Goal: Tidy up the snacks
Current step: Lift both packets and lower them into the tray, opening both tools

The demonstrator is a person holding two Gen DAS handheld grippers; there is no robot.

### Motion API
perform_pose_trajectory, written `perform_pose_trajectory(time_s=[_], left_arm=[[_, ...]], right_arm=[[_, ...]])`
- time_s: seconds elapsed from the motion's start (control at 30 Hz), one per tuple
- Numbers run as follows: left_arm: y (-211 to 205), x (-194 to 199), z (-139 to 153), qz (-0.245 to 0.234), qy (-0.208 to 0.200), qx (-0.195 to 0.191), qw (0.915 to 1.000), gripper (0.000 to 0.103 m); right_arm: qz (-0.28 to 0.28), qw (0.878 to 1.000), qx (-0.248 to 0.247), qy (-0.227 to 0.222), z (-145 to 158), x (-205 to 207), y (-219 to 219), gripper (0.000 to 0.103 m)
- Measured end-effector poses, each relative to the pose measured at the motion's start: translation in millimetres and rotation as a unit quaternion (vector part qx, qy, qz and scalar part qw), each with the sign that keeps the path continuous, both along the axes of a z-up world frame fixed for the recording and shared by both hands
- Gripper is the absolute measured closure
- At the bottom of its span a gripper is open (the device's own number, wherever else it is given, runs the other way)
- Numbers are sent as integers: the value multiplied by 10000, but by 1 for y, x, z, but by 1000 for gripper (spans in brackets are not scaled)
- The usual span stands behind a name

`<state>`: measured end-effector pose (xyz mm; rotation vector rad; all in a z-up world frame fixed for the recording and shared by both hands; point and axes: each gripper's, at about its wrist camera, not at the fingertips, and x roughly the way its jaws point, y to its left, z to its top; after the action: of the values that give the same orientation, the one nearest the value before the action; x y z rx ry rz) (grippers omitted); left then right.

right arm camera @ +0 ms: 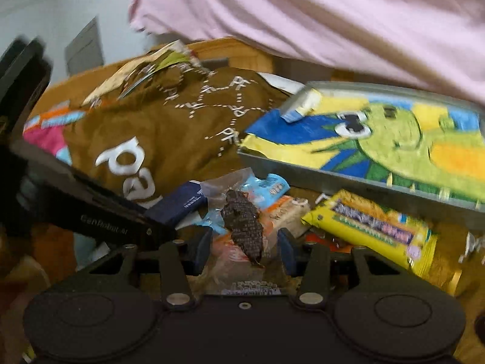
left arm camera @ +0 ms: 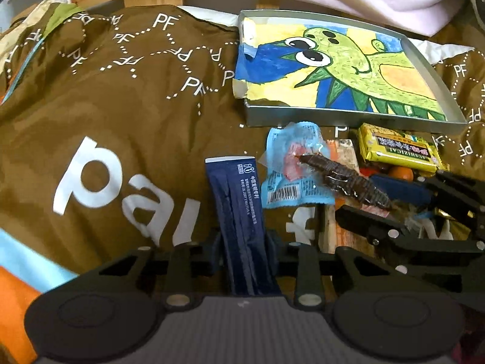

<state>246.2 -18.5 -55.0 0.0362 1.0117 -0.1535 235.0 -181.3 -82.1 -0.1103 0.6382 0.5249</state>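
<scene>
My left gripper (left arm camera: pixel 242 242) is shut on a dark navy sachet (left arm camera: pixel 239 206) that stands up between its fingers. To its right, my right gripper (left arm camera: pixel 357 195) comes in from the side, shut on the end of a dark brown vacuum-packed snack (left arm camera: pixel 342 179). That brown snack (right arm camera: pixel 242 227) sits between the blue pads of the right gripper (right arm camera: pixel 245 248) in the right wrist view. Under it lie a light blue packet (left arm camera: pixel 291 170) and a yellow packet (left arm camera: pixel 400 148). A metal tray (left arm camera: pixel 303 115) lined with a dinosaur picture lies just behind them, holding no snacks.
A big brown bag (left arm camera: pixel 121 97) printed with PF letters fills the left side. More wrapped snacks (right arm camera: pixel 291 209) are piled under the right gripper. Pink cloth (right arm camera: pixel 303 15) hangs along the back. The left gripper (right arm camera: pixel 151 224) and its navy sachet (right arm camera: pixel 178 203) cross the left of the right wrist view.
</scene>
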Motion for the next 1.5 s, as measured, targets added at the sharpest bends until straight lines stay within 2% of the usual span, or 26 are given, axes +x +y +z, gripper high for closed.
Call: perform_pose_trajectory(time_s=[0.1,0.23,0.4,0.67,0.73,0.97,1.1,1.27,1.5], left_arm=[[-2,-4,4,122,57,20,9999,71],[-1,-7,13,319,92,-5,9994,71],[0,-10,29,510,-163,-71,9985,71],[-1,6,55,752,-666,-191,9948,71],[-2,16,61,811,-798,-278,9931,71],[-23,64,79,920,-1348,-582,9849,71],[-48,94,83,823,-1623,-681,9809,71],[-87,128,79,638,-1844,-870,9769,71],[-143,164,51,231,-1769,-969,9792,71]], right_arm=[[65,9996,-223,-166,2,-6,3,54],[259,9937,-847,-693,4,-20,14,54],[394,9823,-1373,-1209,3,-31,23,54],[-26,9714,-1495,-1843,14,-26,11,54],[-230,9663,-1518,-2066,20,-20,3,54],[-991,9558,-1307,-2439,38,8,-38,54],[-1329,9504,-1253,-2517,40,27,-58,54],[-1760,9505,-1058,-2331,36,51,-85,54],[-2202,9528,-915,-1881,18,74,-124,54]])
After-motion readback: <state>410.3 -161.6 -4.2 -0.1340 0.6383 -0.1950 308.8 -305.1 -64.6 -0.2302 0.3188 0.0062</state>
